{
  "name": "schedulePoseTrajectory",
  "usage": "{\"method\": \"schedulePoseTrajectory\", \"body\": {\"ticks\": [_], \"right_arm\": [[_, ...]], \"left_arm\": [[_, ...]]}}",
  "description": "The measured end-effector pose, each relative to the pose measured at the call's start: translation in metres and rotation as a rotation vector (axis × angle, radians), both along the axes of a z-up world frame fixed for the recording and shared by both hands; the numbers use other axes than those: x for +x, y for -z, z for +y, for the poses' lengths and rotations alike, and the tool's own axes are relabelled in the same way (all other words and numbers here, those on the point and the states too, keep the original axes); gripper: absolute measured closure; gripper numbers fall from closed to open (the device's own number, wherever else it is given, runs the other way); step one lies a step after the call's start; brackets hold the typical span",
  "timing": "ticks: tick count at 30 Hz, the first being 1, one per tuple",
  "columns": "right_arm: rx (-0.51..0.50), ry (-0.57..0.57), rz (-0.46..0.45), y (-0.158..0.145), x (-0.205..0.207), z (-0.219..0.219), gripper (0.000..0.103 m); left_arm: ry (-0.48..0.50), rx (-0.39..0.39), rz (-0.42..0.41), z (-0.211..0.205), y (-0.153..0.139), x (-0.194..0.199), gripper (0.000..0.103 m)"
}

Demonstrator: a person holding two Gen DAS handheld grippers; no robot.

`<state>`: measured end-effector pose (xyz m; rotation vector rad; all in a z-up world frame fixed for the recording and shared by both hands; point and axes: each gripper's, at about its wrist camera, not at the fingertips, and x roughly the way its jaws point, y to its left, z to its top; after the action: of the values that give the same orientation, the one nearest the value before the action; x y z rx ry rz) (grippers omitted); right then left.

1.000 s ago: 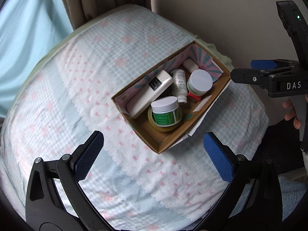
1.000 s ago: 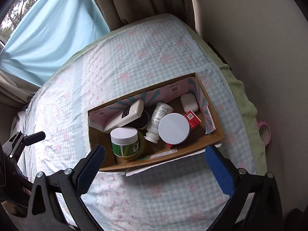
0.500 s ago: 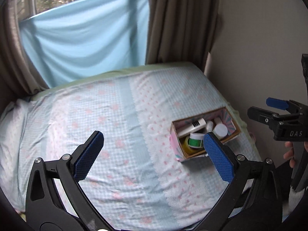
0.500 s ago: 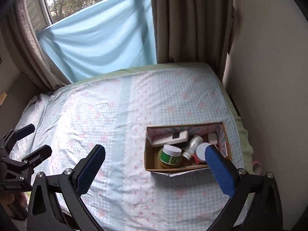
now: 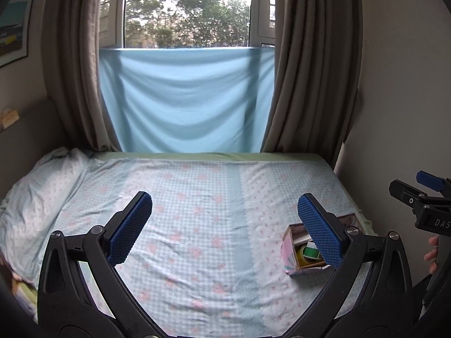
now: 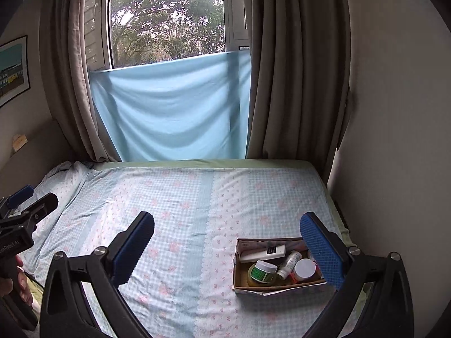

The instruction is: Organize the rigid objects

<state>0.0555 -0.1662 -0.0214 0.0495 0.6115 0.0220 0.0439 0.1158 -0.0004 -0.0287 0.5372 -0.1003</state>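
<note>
A bed point(image 6: 183, 225) with a checked blue and pink sheet stands under a window point(image 6: 166, 17) with brown curtains point(image 6: 296, 64). The box point(image 6: 239, 267) of jars lies near the wall side. The left gripper point(image 5: 225, 225) and the right gripper point(image 6: 227, 242) hang wide open, holding nothing.

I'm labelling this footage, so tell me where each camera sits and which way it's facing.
Left wrist: on the open left tool, facing the curtained window across the blue checked bed; fingertips show far right.
Right wrist: on the open right tool, same heading; a hand shows lower left.
Shared: the open cardboard box of jars and bottles.
</note>
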Motion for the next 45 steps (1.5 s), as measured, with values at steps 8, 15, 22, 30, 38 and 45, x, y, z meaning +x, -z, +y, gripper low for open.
{"method": "schedulePoseTrajectory", "body": {"ticks": [8, 15, 22, 30, 38, 45], "right_arm": [[-0.015, 0.026, -0.033, -0.003, -0.007, 0.003, 0.0], [-0.02, 0.025, -0.034, -0.002, -0.008, 0.004, 0.0], [-0.012, 0.027, -0.027, -0.002, -0.009, 0.003, 0.0], [-0.008, 0.029, -0.034, -0.002, -0.009, 0.0, 0.0], [-0.003, 0.03, -0.038, -0.003, -0.006, -0.002, 0.0], [-0.003, 0.032, -0.037, -0.004, -0.004, -0.002, 0.0]], "left_arm": [[0.027, -0.012, -0.012, -0.006, 0.002, -0.009, 0.0], [0.032, 0.015, -0.019, -0.012, 0.002, -0.011, 0.0], [0.028, 0.011, -0.015, -0.015, 0.003, -0.012, 0.0], [0.019, 0.013, -0.021, -0.018, 0.003, -0.012, 0.0], [0.008, 0.014, -0.026, -0.019, 0.003, -0.01, 0.0], [0.004, 0.018, -0.03, -0.02, 0.003, -0.008, 0.0]]}}
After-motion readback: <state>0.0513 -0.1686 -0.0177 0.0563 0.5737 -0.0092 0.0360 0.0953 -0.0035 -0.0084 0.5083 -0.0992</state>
